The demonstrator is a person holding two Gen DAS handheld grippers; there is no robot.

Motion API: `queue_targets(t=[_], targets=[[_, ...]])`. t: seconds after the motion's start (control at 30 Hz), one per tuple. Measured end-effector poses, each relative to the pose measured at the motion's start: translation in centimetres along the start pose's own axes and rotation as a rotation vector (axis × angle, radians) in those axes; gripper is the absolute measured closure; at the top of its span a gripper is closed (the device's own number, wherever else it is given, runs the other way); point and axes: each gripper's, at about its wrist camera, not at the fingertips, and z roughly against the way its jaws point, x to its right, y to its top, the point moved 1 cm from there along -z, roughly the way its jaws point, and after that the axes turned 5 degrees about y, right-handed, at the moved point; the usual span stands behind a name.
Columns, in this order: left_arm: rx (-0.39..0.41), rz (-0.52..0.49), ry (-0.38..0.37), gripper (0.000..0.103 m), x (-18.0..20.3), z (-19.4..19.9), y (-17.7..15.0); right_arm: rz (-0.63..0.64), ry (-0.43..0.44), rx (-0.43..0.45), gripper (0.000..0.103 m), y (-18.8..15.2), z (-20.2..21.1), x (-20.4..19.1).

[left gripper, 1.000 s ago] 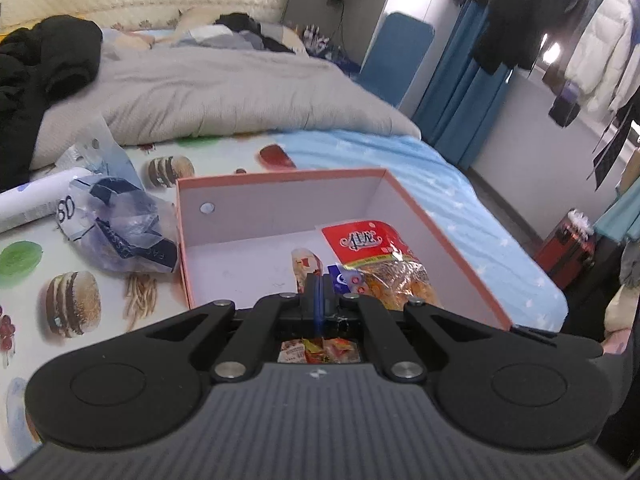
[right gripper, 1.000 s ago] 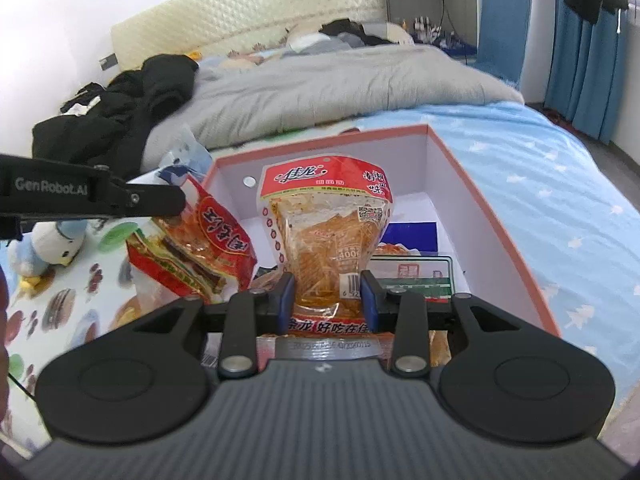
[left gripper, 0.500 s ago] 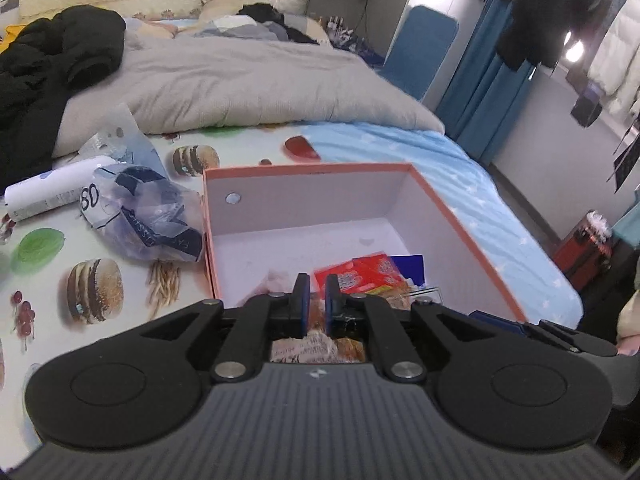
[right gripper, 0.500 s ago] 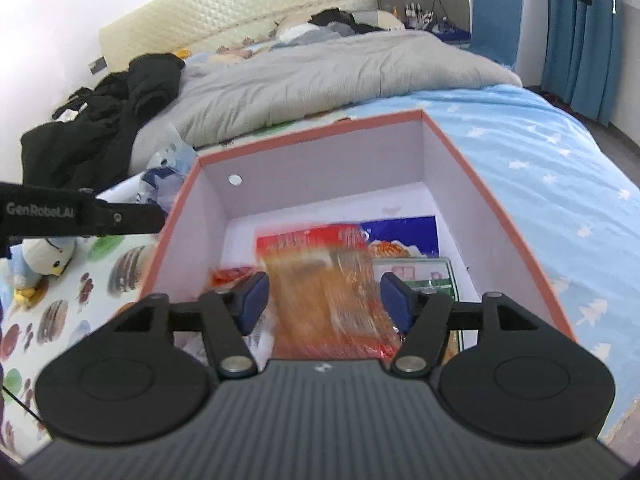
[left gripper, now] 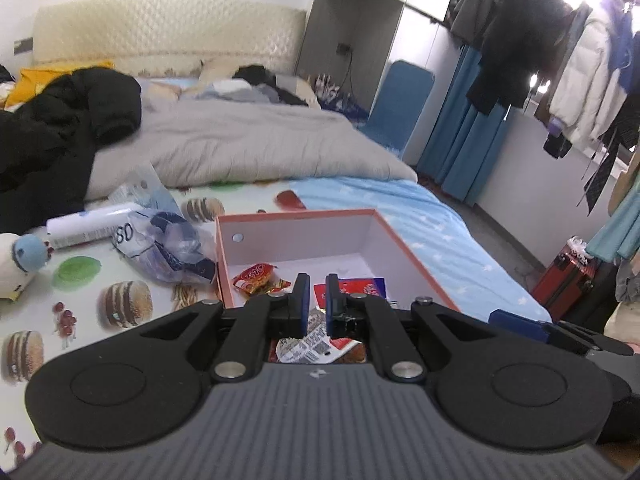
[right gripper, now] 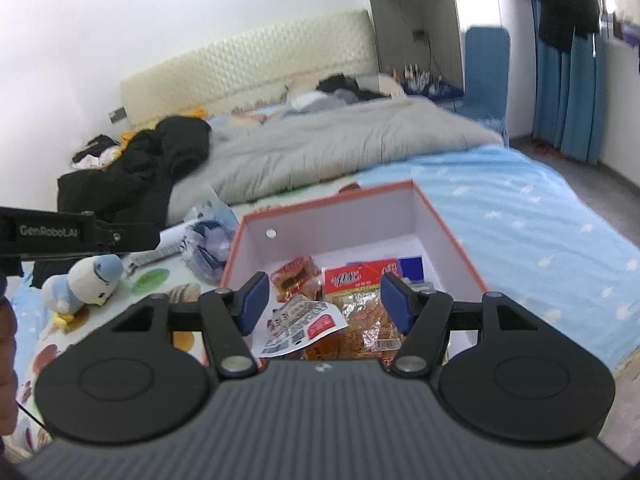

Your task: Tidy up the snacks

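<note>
Jaws of the right gripper [right gripper: 322,300] stand wide and empty above the box [right gripper: 448,232]; the left gripper [left gripper: 313,304] shows only a narrow gap, holding nothing. Crinkly plastic snack packets [right gripper: 360,280] lie flat inside the rectangular, orange-rimmed cardboard box; left of the box sits a soft plush penguin [right gripper: 86,282].

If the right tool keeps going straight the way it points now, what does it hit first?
Most likely the big orange snack packet lying in the pink-rimmed box, right between and just beyond the open right tool. Depth is hard to judge in this fisheye view, so the white-backed packet beside it might get clipped too.
</note>
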Motion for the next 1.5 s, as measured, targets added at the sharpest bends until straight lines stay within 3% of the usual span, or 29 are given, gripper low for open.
queue_targets(t=[0.27, 0.67, 0.87, 0.97, 1.03, 1.23, 1.5], targets=[[0.056, -0.032, -0.021, 0.096, 0.8, 7.0, -2.0, 0.004, 0.002, 0.1, 0.039, -0.6, 6.2, -2.0], [0.074, -0.042, -0.031, 0.096, 1.6, 12.9, -6.3, 0.004, -0.009, 0.164, 0.039, -3.1, 11.4, -3.0], [0.066, -0.042, -0.004, 0.068, 1.6, 14.2, -8.2, -0.006, -0.016, 0.161, 0.039, -4.7, 12.2, -2.8], [0.062, -0.04, 0.006, 0.045, 1.2, 14.4, -8.6, -0.007, -0.017, 0.161, 0.039, -5.2, 12.2, -2.6], [0.068, -0.048, 0.023, 0.021, 1.1, 14.2, -8.8, 0.003, -0.025, 0.161, 0.039, -5.4, 12.2, -2.6], [0.056, -0.066, 0.043, 0.007, 1.1, 13.8, -9.0, 0.002, -0.046, 0.152, 0.039, -6.1, 11.9, -2.4], [0.068, -0.051, 0.039, 0.006, 1.0, 14.7, -8.3, 0.0, -0.055, 0.158, 0.039, -6.4, 12.5, -2.3]])
